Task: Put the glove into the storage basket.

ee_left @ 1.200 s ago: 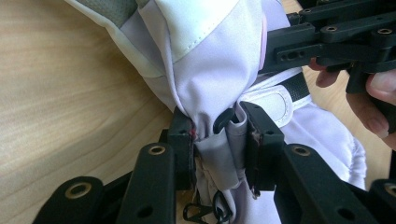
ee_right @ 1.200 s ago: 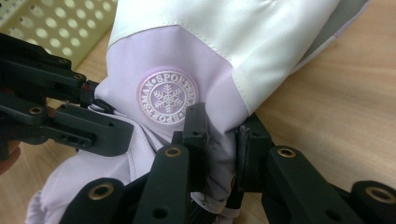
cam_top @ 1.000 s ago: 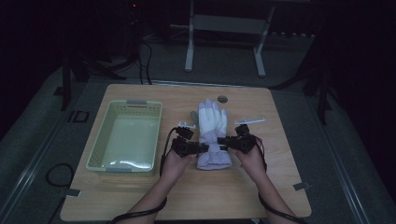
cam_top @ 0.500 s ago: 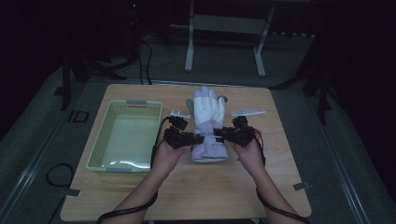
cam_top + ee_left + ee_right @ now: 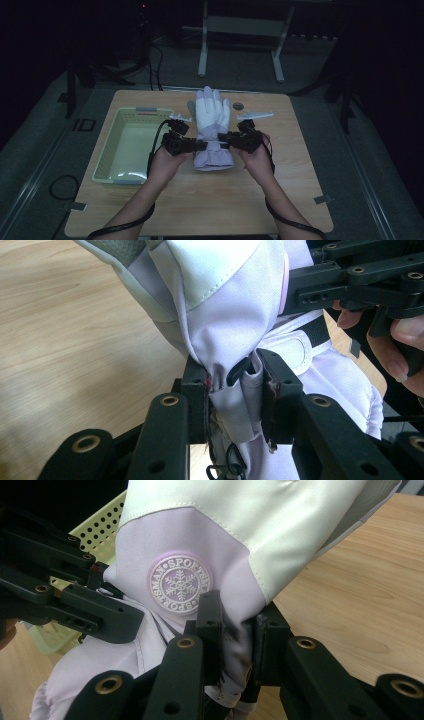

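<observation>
A white and pale lilac winter glove (image 5: 212,127) hangs above the wooden table (image 5: 200,200), fingers pointing away from the person. My left gripper (image 5: 203,145) is shut on the glove's wrist from the left; its own view shows lilac fabric (image 5: 235,345) bunched between the jaws. My right gripper (image 5: 223,138) is shut on the wrist from the right, pinching fabric just below a round snowflake badge (image 5: 180,584). The glove's cuff (image 5: 214,161) droops toward the person.
A pale green perforated basket (image 5: 131,145) stands empty on the left half of the table. A small dark round object (image 5: 238,106) lies near the far edge. A metal stand (image 5: 240,30) rises beyond the table.
Both grippers have carried the glove away from the person, toward the table's far edge, and it now sits higher in the high view. Both grips have held.
</observation>
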A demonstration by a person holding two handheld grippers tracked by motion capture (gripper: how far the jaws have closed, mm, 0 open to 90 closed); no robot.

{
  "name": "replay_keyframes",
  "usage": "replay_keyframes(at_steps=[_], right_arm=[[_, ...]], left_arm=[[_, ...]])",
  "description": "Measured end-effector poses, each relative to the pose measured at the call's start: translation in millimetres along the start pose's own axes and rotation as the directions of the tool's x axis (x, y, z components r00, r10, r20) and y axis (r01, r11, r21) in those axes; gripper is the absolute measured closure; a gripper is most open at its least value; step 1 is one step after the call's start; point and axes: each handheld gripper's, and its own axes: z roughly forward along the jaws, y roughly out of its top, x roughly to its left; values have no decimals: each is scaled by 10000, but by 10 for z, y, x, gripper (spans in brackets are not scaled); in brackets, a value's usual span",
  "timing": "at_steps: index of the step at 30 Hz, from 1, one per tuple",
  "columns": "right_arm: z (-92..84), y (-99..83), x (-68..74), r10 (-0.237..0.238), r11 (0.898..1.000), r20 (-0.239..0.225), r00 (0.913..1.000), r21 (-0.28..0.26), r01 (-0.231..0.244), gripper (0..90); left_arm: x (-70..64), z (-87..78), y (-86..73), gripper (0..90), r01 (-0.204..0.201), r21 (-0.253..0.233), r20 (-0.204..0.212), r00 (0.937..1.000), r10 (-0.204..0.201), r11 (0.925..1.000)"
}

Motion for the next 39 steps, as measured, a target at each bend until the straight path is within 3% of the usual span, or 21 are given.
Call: replay_keyframes(at_steps=[13, 20, 33, 39], right_arm=[[226, 247, 391, -368, 9993, -136, 9992, -108, 367, 771], [444, 384, 657, -417, 9988, -385, 9984, -276, 407, 771], [891, 557, 1114, -669, 9978, -581, 9961, -68, 666, 775], [1124, 586, 1264, -253, 9997, -1174, 9928, -24, 252, 777]], left_arm=[[190, -476, -34, 695, 85, -34, -573, 9983, -87, 10000], [366, -781, -86, 695, 91, 8, -936, 9956, -90, 10000], [756, -1235, -239, 694, 429, 272, -1250, 9914, -392, 9987], [934, -1430, -301, 695, 575, 710, -1473, 9880, -465, 9958]])
